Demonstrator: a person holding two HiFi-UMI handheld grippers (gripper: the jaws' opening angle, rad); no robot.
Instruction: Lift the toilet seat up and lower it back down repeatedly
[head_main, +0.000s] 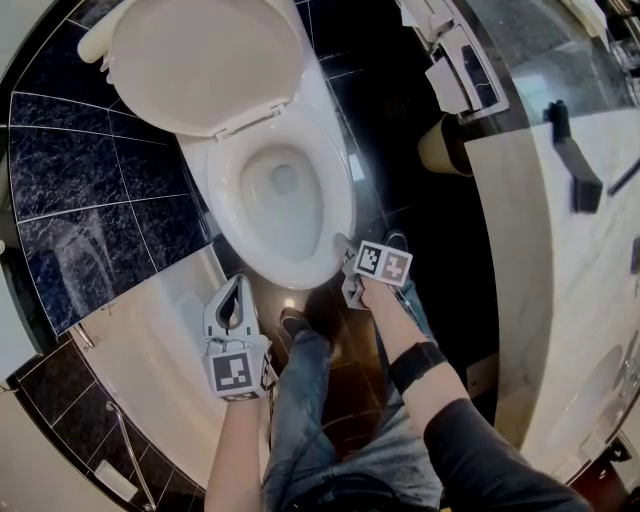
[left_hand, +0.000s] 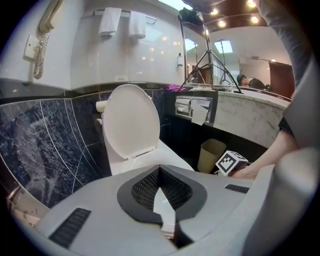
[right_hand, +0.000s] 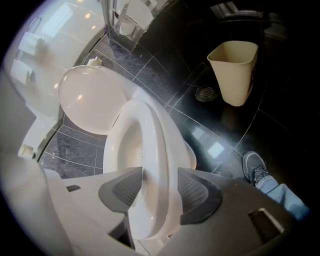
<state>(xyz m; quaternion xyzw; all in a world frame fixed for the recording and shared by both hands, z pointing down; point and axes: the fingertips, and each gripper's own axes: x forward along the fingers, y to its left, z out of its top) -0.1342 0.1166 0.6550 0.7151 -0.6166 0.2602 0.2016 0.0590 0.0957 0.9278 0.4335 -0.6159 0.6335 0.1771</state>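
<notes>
right tool (right_hand: 154, 192) on seat (right_hand: 150, 140), bin (right_hand: 234, 70) beyond

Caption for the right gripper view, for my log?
Right gripper clamps the front of the seat, lid up, bin beyond.

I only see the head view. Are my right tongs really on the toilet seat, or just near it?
Observer: They're on it. The right gripper view shows the right tongs closed on the front edge of the toilet seat, one side each.
Operator: Are my left tongs holding anything?
Observer: No. In the left gripper view the left tongs are shut tip to tip, with nothing between them.
Operator: What's on the wall behind the toilet?
Observer: A wall phone hangs up on the left, and folded towels hang on a rail beside it.
</notes>
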